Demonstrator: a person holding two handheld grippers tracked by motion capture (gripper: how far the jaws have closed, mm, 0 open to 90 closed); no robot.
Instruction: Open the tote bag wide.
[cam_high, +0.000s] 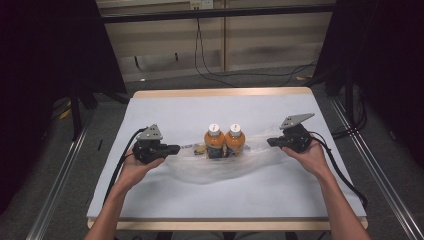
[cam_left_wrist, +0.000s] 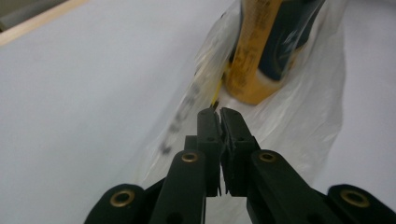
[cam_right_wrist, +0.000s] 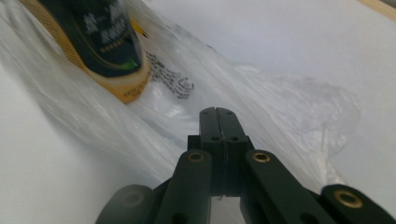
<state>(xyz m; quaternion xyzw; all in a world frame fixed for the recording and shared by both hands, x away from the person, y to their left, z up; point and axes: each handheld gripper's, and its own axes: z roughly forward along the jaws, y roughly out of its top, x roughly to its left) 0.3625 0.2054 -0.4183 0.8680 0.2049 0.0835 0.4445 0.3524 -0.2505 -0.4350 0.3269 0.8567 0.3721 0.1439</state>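
Two orange bottles stand upright side by side at the middle of the white surface (cam_high: 150, 200): the left bottle (cam_high: 213, 139) and the right bottle (cam_high: 234, 138), touching or nearly so, each with a white cap and a dark label band low on its body. Both sit within one clear plastic bag (cam_high: 210, 170), which spreads flat and wrinkled to the left, right and near side of them (black print shows on the film in both gripper views).

There are two hand-held grippers, one on each side of the bottles. The left hand-held gripper (cam_high: 175, 148) lies level just above the surface, pointing right toward the bottles, with the person's left hand (cam_high: 135, 167) wrapped under it and the forearm coming in from the near edge. Its jaws are pressed together on the left edge of the plastic bag. The right hand-held gripper (cam_high: 270, 142) points left, held by the right hand (cam_high: 312, 157) with the forearm angled in from the near right. Its jaws meet flush, clamped on the bag's right side, where the film bunches around them.
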